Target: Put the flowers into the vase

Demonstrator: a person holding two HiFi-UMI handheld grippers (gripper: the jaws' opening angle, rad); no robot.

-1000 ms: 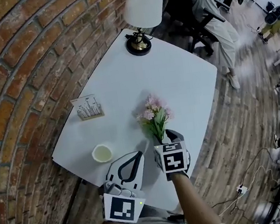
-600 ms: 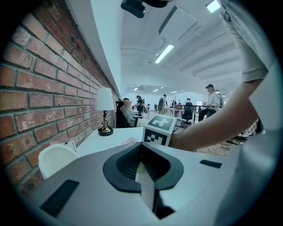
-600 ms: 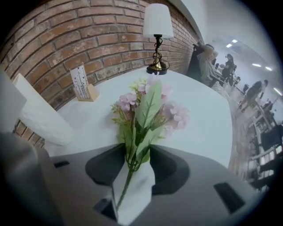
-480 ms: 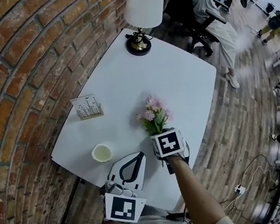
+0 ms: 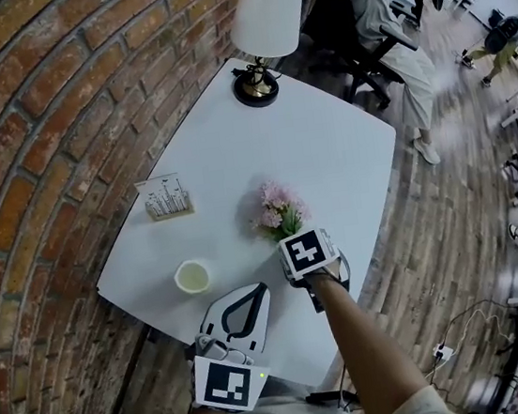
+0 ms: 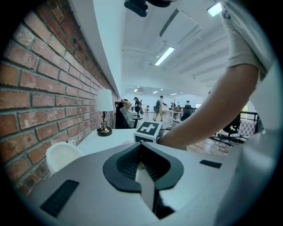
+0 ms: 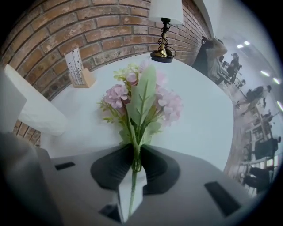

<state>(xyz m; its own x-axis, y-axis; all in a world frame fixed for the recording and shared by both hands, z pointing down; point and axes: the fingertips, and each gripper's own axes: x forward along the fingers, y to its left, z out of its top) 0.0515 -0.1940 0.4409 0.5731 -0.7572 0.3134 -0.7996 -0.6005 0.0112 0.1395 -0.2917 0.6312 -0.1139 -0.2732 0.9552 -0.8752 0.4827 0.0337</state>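
Note:
A small bunch of pink flowers (image 5: 278, 210) with green leaves lies on the white table (image 5: 325, 136). My right gripper (image 5: 294, 240) points steeply down at its stem end. The jaws are closing, and in the right gripper view the dark pads of the right gripper (image 7: 134, 152) pinch the green stems of the flowers (image 7: 141, 97). A small white cup-like vase (image 5: 192, 277) stands near the table's left front edge; it also shows as the vase (image 6: 61, 155) in the left gripper view. My left gripper (image 5: 252, 295) rests at the front edge, jaw tips together, empty; it appears as the left gripper (image 6: 141, 145).
A white-shaded lamp (image 5: 263, 21) stands at the table's far corner. A card holder (image 5: 165, 198) sits by the brick wall on the left. A seated person (image 5: 385, 14) and chairs are beyond the table's far right. The wood floor lies right of the table edge.
My right gripper has tipped down over the flowers' stem end and its jaws have closed in on the stems. The left gripper has stayed where it was.

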